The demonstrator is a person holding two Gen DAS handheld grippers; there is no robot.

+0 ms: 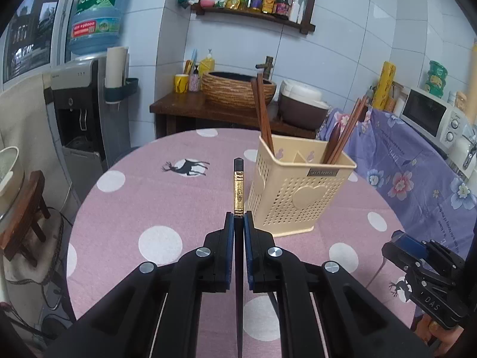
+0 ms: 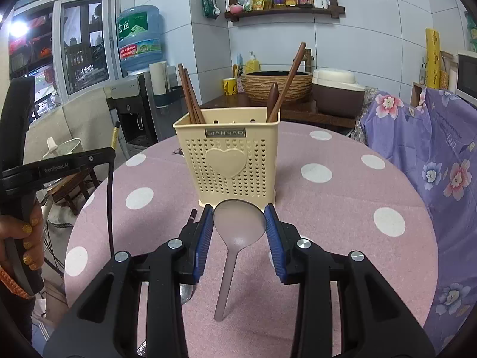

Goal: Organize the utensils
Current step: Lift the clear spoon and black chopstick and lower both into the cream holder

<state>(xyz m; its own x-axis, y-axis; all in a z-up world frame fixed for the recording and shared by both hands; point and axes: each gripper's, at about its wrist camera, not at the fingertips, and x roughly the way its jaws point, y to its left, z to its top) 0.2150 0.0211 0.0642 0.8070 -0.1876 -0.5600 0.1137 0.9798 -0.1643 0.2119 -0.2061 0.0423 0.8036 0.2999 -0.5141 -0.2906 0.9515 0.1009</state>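
Left tool (image 1: 238, 217): we see its blue pads pinched tight on a black chopstick (image 1: 238, 185) with a gold band; the stick's top pokes up past the pads, just left of the holder.
Right tool (image 2: 239, 217): we see its pads clamped on the bowl of a grey spoon (image 2: 240, 223), one pad on each side, handle hanging down toward us above the cloth.
Utensil holder (image 2: 228, 161): cream, perforated, a heart on its front, upright near the middle of the round counter (image 2: 342, 208). Brown chopsticks (image 2: 187, 95) lean in its left compartment; a wooden spoon (image 2: 272, 98) and more sticks lean in the right one.
Open room: we find bare pink dotted cloth left and right of the holder; the counter's far rim curves just behind it, and the right rim meets a purple floral cover (image 2: 432, 164).
Hidden or cut off: the chopstick's lower part runs between the left tool's arms and out of frame. Below the right tool's left arm we make out a shiny metal piece (image 2: 187, 294), only partly seen. A dark thin tip (image 2: 192, 215) beside the left pad is too small for us to name. A hand (image 2: 28, 238) grips the left tool's handle at the frame edge.
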